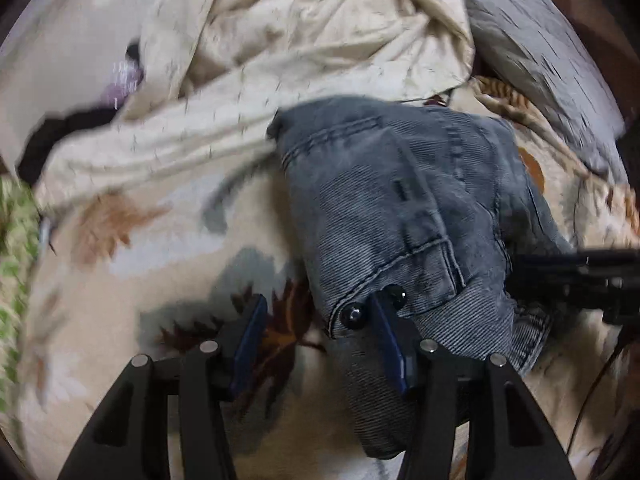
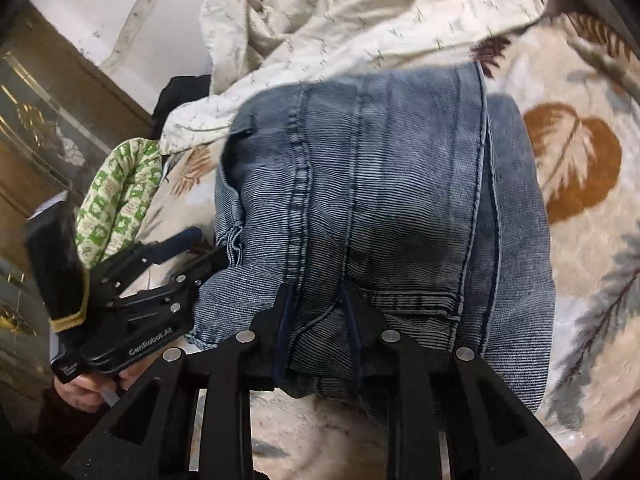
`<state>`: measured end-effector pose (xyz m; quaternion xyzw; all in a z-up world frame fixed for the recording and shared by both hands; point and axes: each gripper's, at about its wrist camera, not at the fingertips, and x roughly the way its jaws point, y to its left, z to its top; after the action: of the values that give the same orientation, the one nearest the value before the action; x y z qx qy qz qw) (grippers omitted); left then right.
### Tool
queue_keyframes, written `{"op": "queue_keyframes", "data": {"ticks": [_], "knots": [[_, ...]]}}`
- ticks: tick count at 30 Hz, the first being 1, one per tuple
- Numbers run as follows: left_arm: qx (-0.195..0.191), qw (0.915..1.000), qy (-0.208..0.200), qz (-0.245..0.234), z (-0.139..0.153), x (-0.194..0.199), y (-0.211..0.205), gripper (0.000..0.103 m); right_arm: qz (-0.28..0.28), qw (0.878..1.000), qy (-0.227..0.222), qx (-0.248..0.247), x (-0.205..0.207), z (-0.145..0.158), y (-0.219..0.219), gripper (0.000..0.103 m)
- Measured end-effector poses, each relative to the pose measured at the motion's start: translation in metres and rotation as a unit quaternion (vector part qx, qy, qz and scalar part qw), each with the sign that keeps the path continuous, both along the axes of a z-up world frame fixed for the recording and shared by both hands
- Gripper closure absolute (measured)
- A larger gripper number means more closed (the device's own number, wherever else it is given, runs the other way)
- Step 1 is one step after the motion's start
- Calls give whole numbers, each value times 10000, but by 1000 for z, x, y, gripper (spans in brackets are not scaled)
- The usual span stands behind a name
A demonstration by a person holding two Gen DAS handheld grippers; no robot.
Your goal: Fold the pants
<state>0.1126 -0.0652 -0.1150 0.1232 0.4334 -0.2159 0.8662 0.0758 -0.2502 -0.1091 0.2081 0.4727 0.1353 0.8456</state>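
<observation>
Nearest us in the right wrist view, our right tool [image 2: 316, 312] is clamped on a thick bunch of the jeans [image 2: 384, 200], its two fingers pressed into the denim at the near edge. The jeans are already doubled into a compact bundle lying on the leaf-print blanket [image 2: 580, 152] of the bed, with the long axis running straight away from this tool and the seams following the same line.

Our left tool [image 1: 316, 320] comes in from the side. In its own view the fingers stand wide apart: the right finger rests against the hem of the denim, while the left one hangs over bare blanket, gripping nothing. From the right wrist view the left tool [image 2: 192, 248] sits just beside the bundle's left edge, though motion blur makes it hard to say whether it touches the cloth there.

So we judge the right hand to be the one in control, and the next fold or smoothing press would run along that long axis, away from us.

Beyond the jeans, a crumpled cream sheet [image 2: 360, 12] lies touching the far-left corner of the bundle and could get caught in a fold pushed that way. A green patterned cloth [image 2: 120, 200] lies to the left, near the left tool, and a grey pillow [image 1: 532, 40] sits further back.
</observation>
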Motion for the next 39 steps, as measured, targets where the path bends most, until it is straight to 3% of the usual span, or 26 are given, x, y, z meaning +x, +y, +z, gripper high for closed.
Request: {"op": "queue_keyframes", "data": {"ticks": [15,20,24,32,39], "knots": [[205,9992,-281,198,8,-5,0,35,28,9995,-260,-184,-4,4,7,79],[176,9990,-337,226,15,-8,1,35,133,9997,-227,-16,-6,10,10,55],[251,9985,-435,202,18,-11,0,35,194,9993,-242,-201,-6,13,16,55],[249,9981,-518,226,26,-12,4,32,24,9995,-104,314,-6,18,-1,53],[-172,9967,-673,424,48,-3,19,26,-474,9951,-797,329,-11,49,-24,53]]}}
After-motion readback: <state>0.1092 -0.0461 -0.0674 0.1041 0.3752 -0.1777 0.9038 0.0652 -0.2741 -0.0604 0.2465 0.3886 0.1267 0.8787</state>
